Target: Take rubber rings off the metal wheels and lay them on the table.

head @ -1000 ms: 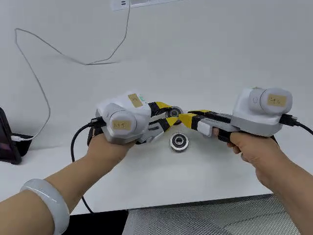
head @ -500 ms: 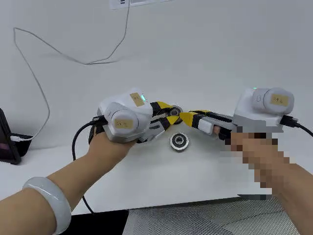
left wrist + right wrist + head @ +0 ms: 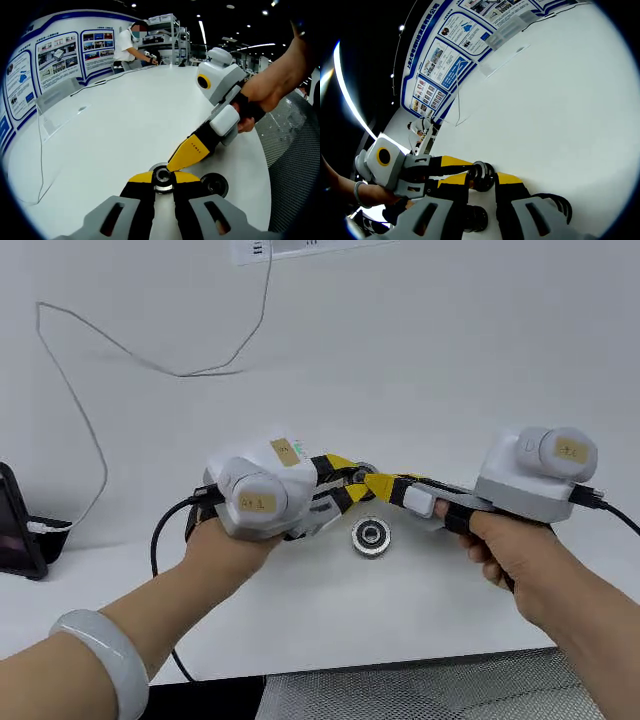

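White table [image 3: 300, 615]: left gripper [image 3: 348, 482] is clamping wheel [image 3: 162, 176] aloft; right gripper [image 3: 379, 483] is pinching its rubber ring [image 3: 485, 177] from the right; second wheel [image 3: 371, 534] lying nearer.

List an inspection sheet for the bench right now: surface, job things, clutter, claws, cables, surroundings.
Surface: white table, evenly lit.
Job's things: held wheel in the air between the claws, dark rings on it; loose wheel lying flat on the table below.
Clutter: dark device at the left edge.
Grippers: left claw shut on the held wheel; right claw closed on it from the opposite side.
Cables: thin grey cable looping behind the claws; black cable from the left gripper.
Surroundings: poster wall, a person at the table's far end.
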